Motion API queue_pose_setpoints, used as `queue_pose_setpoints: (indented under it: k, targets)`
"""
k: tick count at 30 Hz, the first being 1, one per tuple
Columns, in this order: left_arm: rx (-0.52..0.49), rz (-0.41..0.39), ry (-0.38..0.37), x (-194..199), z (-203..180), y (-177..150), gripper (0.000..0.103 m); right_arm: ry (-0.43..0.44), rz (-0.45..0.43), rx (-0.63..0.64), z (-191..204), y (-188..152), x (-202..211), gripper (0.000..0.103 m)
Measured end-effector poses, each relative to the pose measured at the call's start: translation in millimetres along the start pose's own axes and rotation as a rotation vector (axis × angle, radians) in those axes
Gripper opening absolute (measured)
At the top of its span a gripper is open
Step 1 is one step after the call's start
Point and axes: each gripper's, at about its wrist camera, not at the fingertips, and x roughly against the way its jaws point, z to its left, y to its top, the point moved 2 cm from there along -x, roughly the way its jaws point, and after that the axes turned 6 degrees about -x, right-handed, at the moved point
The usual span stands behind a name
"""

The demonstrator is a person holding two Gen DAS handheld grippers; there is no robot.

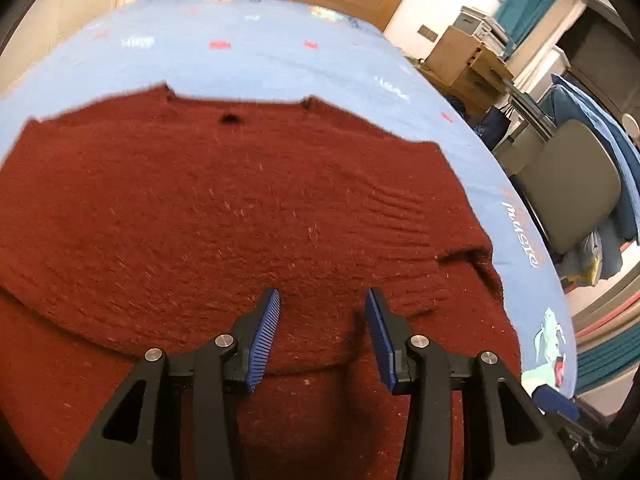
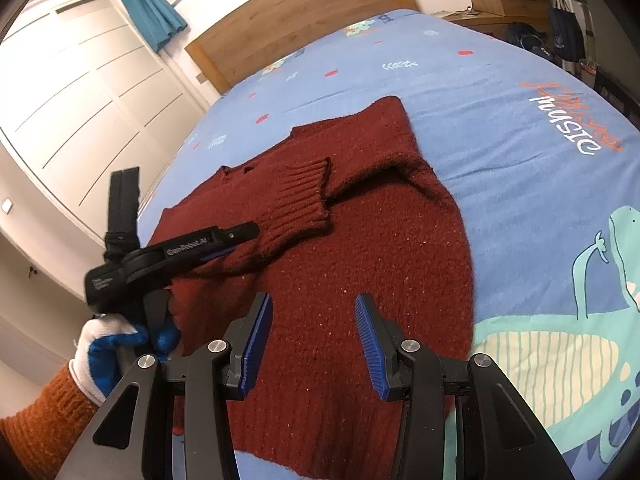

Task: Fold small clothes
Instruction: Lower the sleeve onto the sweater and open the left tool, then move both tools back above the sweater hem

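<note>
Right now, my left gripper (image 1: 322, 300): jaws apart, nothing between them, hovering over the sweater (image 2: 360, 248).
Right gripper (image 2: 314, 308): also parted, empty, above the lower body.
Sweater: flat on the bed (image 2: 500, 128), front up.
Done: 1 sleeve (image 2: 296, 208) laid across the chest.
Left: I judge the other sleeve and body folds remain.

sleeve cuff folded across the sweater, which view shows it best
The right wrist view: the ribbed cuff lies in full sight across the sweater, just past the left gripper. The left wrist view shows only sweater body, no clear cuff.
</note>
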Motion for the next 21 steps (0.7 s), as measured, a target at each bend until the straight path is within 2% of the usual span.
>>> queue_pose_setpoints:
  k: [2, 6, 7, 9, 12, 14, 21]
  targets:
    - [0.001, -0.033, 0.047, 12, 14, 7, 0.038, -0.005, -0.003, 0.007, 2, 1, 0, 0.045]
    - [0.006, -0.086, 0.207, 34, 56, 15, 0.04, -0.018, -0.004, 0.019, 3, 3, -1, 0.045]
    - [0.011, -0.09, 0.233, 38, 67, 13, 0.04, -0.02, -0.004, 0.019, 3, 2, -1, 0.045]
    - [0.034, -0.1, 0.332, 47, 99, 15, 0.04, -0.024, -0.006, 0.019, 3, 2, -1, 0.045]
    - [0.092, -0.082, 0.412, 49, 136, 6, 0.04, -0.033, -0.004, 0.02, 4, 1, -3, 0.045]
    - [0.125, -0.053, 0.425, 47, 155, -8, 0.04, -0.041, 0.001, 0.022, 4, 0, -4, 0.045]
    - [0.136, -0.041, 0.349, 56, 154, -31, 0.043, -0.068, 0.006, 0.03, 5, -1, -3, 0.045]
